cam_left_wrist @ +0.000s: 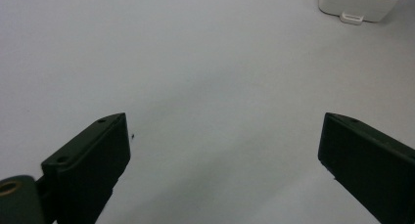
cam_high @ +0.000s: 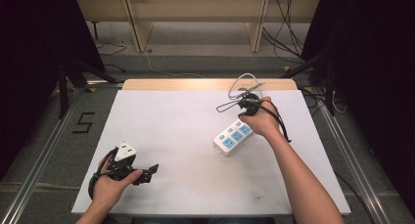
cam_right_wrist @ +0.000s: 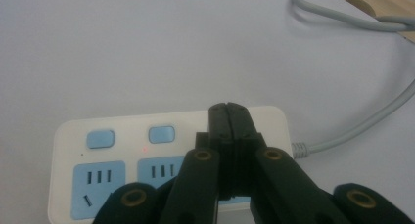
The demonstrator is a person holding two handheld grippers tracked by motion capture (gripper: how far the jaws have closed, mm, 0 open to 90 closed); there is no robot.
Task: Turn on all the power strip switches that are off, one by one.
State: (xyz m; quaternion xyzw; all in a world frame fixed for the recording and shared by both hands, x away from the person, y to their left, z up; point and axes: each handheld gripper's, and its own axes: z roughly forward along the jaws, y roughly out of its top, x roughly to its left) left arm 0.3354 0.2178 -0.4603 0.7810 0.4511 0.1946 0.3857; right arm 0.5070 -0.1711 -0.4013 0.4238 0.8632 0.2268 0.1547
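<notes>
Right tongs [cam_right_wrist: 228, 109], jaws pressed together on nothing, are held over a glossy white rectangular strip [cam_right_wrist: 166, 150] with blue sockets. Left tongs [cam_left_wrist: 222, 150] are spread wide, empty, above the matte bench [cam_left_wrist: 195, 62].

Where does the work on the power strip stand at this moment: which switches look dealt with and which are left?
A small red light glows between the two blue switch buttons left of the jaws, so the power strip looks powered. The right gripper, shut, sits over the strip's right end, where a third button may lie hidden. Whether it presses cannot be told. The left gripper is open over bare table.
</notes>
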